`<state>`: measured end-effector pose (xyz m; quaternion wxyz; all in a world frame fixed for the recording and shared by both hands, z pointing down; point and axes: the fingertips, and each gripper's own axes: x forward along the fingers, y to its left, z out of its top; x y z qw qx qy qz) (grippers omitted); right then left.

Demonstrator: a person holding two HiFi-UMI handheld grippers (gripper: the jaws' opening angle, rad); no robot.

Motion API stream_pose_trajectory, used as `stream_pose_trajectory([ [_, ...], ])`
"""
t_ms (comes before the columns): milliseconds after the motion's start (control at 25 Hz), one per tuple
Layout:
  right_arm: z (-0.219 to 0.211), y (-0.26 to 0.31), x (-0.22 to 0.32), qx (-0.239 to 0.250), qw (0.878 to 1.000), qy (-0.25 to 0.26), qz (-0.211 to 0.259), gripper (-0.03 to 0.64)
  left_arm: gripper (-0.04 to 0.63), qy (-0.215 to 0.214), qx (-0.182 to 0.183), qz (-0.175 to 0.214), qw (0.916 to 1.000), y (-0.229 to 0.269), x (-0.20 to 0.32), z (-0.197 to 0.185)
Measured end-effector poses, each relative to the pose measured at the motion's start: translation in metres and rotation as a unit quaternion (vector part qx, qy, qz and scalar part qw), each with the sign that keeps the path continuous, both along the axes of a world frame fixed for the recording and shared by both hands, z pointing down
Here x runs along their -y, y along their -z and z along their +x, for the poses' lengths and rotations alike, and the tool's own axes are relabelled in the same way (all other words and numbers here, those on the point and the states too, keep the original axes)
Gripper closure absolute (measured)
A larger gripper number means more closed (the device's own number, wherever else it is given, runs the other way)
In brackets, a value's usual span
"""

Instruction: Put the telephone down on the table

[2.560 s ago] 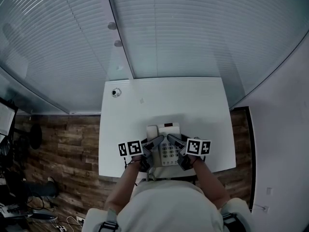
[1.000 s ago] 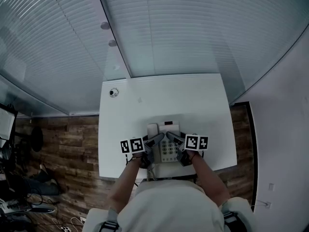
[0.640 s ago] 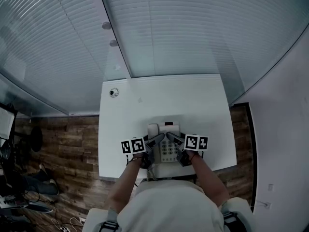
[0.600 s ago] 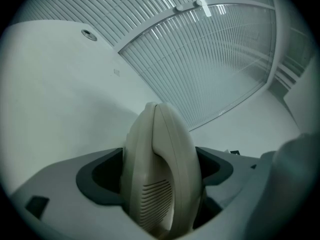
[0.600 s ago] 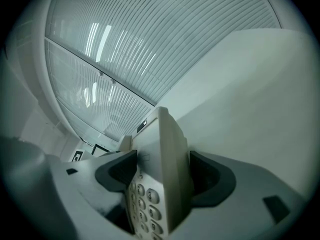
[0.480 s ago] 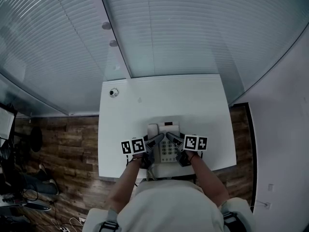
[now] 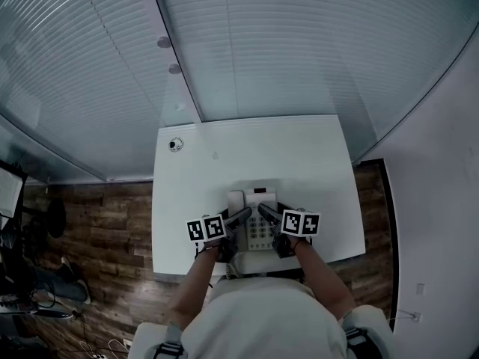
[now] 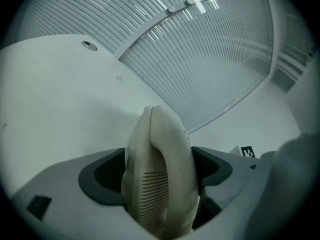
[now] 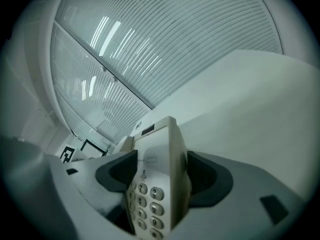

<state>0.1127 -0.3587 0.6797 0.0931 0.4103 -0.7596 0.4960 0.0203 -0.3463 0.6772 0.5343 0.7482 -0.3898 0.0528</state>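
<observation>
Head view, K. asking: where did the cream plastic desk telephone [image 7: 259,232] sit?

M.: Over the white rectangular table [image 7: 254,155], at the middle of its near edge and well apart from the small round grommet [image 7: 176,145] by the far left corner. No view showed whether its base touched the tabletop.

K.: State of the two claws?

M.: Left gripper [image 7: 241,217] was clamped on the telephone's left side. Its own view showed the ribbed cream handset [image 8: 159,184] filling the gap, with the jaws pressed against both flanks. Right gripper [image 7: 267,214] was clamped on the right side, with the grey keypad buttons [image 9: 150,194] standing between its jaws.

K.: Which step, in your judgement?

M.: The set-down itself, probably near its end: held from both sides, low over the table.

K.: How should it be done well?

M.: Both grippers should descend together and level, so that the base lands flat rather than on one edge. The handset probably lies loose in its cradle, so a tilt to the left might unseat it. Release only once the base bears on the tabletop. Then spread each pair of jaws and draw back toward the near edge without dragging the body. Bare table lay beyond, so placing it a little farther from the near edge would be safer.
</observation>
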Motion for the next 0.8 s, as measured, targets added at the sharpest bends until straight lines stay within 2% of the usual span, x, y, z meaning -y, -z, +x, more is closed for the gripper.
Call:
stream_pose_trajectory([
  [160, 0.006, 0.012, 0.0, 0.015, 1.0, -0.013, 0.013, 0.296, 0.17, 0.009, 0.002, 0.004, 0.9999, 0.004, -0.006, -0.003],
  [560, 0.012, 0.027, -0.022, -0.008, 0.999, -0.012, 0.053, 0.307, 0.17, 0.032, -0.003, 0.041, 0.9987, 0.031, -0.025, -0.009],
  [800, 0.026, 0.045, -0.029, -0.02, 0.995, -0.047, 0.085, 0.413, 0.17, 0.026, 0.034, 0.08, 0.9959, 0.048, -0.039, -0.008],
])
